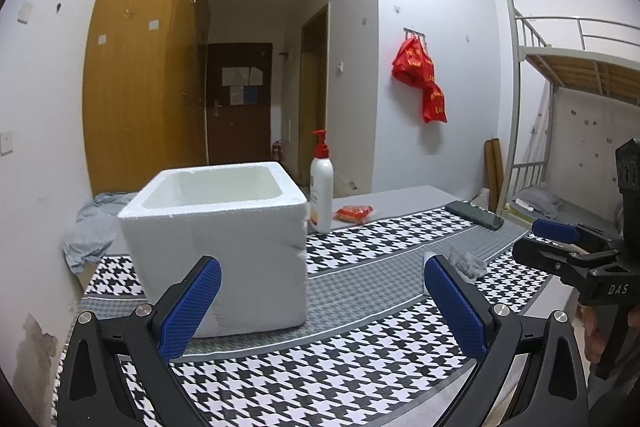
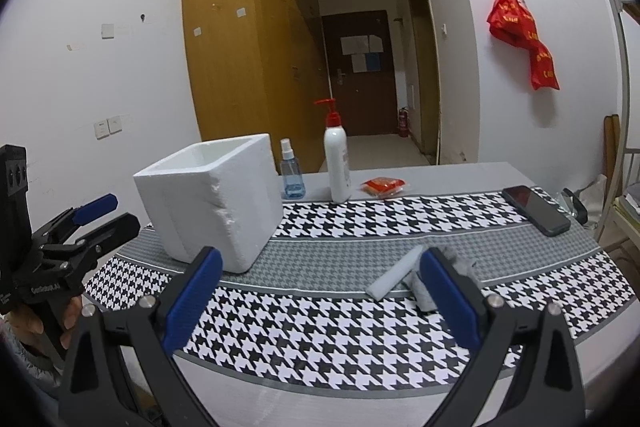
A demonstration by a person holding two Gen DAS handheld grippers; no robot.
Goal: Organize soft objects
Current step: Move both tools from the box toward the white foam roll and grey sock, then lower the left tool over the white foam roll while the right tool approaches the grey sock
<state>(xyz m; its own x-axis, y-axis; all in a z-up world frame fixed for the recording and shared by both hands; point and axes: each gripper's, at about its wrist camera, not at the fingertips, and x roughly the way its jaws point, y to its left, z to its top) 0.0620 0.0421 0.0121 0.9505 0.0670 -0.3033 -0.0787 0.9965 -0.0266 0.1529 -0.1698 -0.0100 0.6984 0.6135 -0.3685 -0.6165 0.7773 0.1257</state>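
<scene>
Between the spread jaws of the right gripper (image 2: 320, 291) nothing is held; they are kept released, presumably so that the soft pieces just ahead can be taken. A white foam strip (image 2: 394, 277) and a grey fluffy wad (image 2: 460, 263) lie together toward the right side of the surface (image 2: 320, 339), touching or nearly so. The left gripper (image 1: 320, 299) is likewise held wide and empty, facing the open foam box (image 1: 216, 239) near the left edge, probably meant as the container. Along the far edge a pump bottle (image 2: 337, 163), a spray bottle (image 2: 291, 173), a red packet (image 2: 385, 185) and a phone (image 2: 535, 209) are set clear of the working area.
</scene>
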